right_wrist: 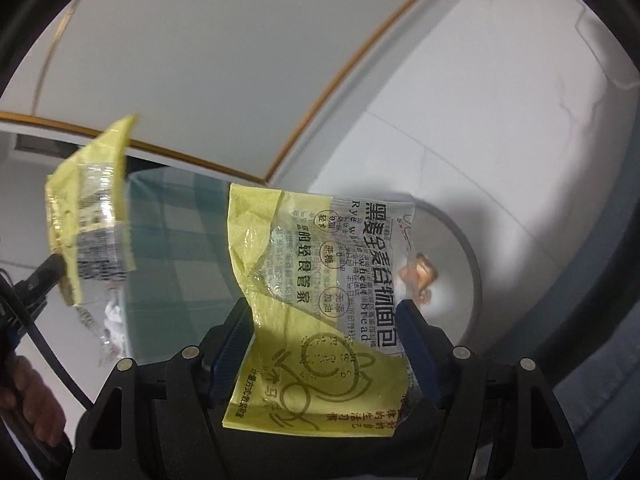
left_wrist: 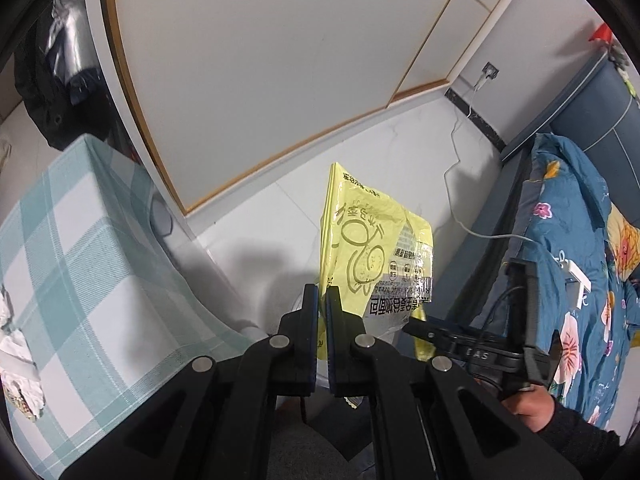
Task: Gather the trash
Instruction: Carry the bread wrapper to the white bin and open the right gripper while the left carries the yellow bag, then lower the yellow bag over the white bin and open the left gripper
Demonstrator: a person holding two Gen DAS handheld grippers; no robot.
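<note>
My left gripper [left_wrist: 322, 292] is shut on the lower edge of a yellow and clear bread wrapper [left_wrist: 360, 240], which stands up above the fingers. The right wrist view shows that same wrapper [right_wrist: 92, 216] at the far left, pinched by the left gripper [right_wrist: 52, 268]. A second yellow wrapper [right_wrist: 320, 300] lies flat between the wide-spread fingers of my right gripper [right_wrist: 322, 306]; its side edges reach the blue pads without being squeezed. Below it stands a round grey bin [right_wrist: 464, 264] with something brown inside.
A table with a teal checked cloth [left_wrist: 80, 260] is at the left, with crumpled white tissue [left_wrist: 16, 352] on it. A bed with a blue floral quilt [left_wrist: 568, 280] is at the right. A white cable [left_wrist: 460, 200] runs over the pale floor. A hand [left_wrist: 528, 404] holds the right gripper.
</note>
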